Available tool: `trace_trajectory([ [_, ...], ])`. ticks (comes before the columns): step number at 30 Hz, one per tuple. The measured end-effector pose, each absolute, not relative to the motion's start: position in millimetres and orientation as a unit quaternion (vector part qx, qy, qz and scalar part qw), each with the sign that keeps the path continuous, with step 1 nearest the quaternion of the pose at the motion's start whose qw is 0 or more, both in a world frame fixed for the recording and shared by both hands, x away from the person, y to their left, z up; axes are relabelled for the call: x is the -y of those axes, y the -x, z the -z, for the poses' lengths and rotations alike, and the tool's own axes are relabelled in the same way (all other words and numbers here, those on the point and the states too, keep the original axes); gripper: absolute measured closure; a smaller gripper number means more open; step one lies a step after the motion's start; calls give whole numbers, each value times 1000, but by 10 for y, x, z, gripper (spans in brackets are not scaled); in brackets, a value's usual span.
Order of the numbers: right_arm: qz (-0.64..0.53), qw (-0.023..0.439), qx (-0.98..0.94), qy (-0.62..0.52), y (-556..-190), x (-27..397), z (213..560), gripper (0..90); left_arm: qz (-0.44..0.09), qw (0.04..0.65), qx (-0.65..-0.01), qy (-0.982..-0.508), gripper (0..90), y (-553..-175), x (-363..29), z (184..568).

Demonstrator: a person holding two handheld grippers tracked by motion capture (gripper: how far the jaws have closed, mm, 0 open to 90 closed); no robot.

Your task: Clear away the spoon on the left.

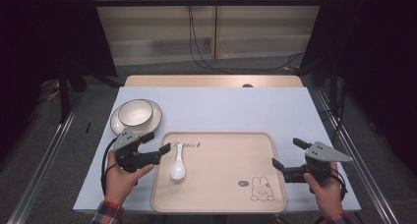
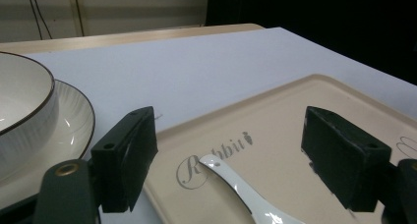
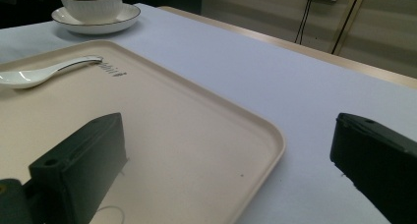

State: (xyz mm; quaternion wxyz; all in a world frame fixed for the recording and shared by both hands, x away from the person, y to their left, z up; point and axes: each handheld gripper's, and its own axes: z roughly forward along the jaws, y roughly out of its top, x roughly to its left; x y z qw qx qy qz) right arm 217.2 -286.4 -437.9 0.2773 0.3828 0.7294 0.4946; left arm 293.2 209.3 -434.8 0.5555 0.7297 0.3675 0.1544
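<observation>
A white ceramic spoon (image 1: 177, 166) lies on the left part of a beige tray (image 1: 221, 160), its handle pointing away from me. My left gripper (image 1: 156, 142) is open at the tray's left rim, its jaws on either side of the spoon's handle end (image 2: 236, 184) and not touching it. My right gripper (image 1: 288, 153) is open with nothing between its jaws. It straddles the tray's right rim (image 3: 275, 135), one jaw over the tray and one over the table. From the right gripper view, the spoon (image 3: 44, 71) is far across the tray.
A white bowl (image 1: 135, 112) with a dark rim sits on a white plate (image 1: 118, 123) behind my left gripper, off the tray's far left corner. The pale table top (image 1: 221, 108) stretches beyond the tray. A rabbit drawing (image 1: 260, 189) marks the tray's near right.
</observation>
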Motion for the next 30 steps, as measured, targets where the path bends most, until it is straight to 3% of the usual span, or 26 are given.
trace_trajectory([
  [30,-505,272,-722,-387,-2130,3027,4314,0,-160,571,-357,-722,77,-2934,-2372,4212],
])
